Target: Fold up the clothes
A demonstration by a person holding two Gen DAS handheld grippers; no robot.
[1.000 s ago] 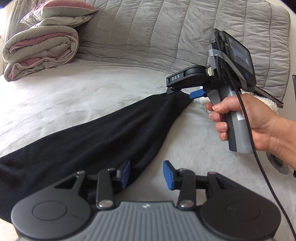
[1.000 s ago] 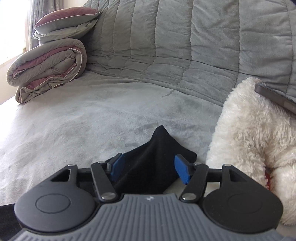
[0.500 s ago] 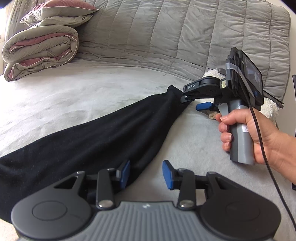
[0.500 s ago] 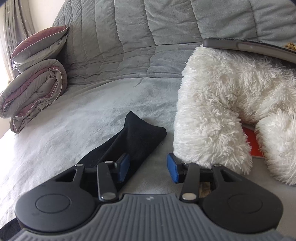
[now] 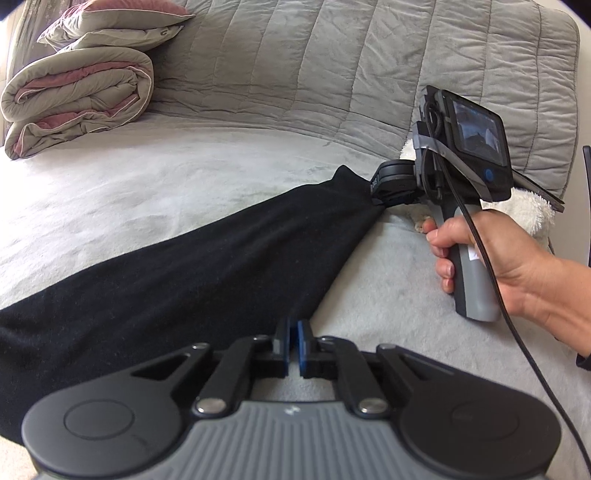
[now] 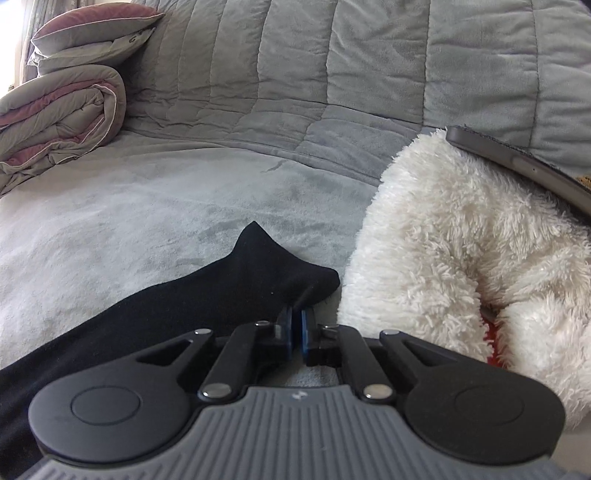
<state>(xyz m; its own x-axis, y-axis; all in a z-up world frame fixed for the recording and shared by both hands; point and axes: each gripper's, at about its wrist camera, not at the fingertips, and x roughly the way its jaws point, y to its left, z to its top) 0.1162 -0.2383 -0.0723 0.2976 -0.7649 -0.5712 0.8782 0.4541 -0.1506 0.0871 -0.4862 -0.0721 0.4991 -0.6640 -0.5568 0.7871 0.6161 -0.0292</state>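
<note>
A long black garment [image 5: 192,273] lies stretched across the grey sofa seat [image 5: 147,177], narrowing toward the far right. My left gripper [image 5: 294,341] is shut on the garment's near right edge. My right gripper [image 6: 296,334] is shut on the garment's [image 6: 207,295] far narrow end, close to the sofa back. In the left wrist view the right gripper [image 5: 384,192] shows at that end, held by a hand [image 5: 495,254].
A white fluffy cushion [image 6: 461,258] sits just right of the garment's end, with a dark flat device [image 6: 517,166] resting on it. A rolled duvet [image 5: 77,96] with a pillow [image 5: 110,22] on top lies at the far left. The quilted sofa back [image 5: 332,66] rises behind.
Both grippers went from open to shut on the garment's right edge. The right gripper turned back toward the garment's end.
</note>
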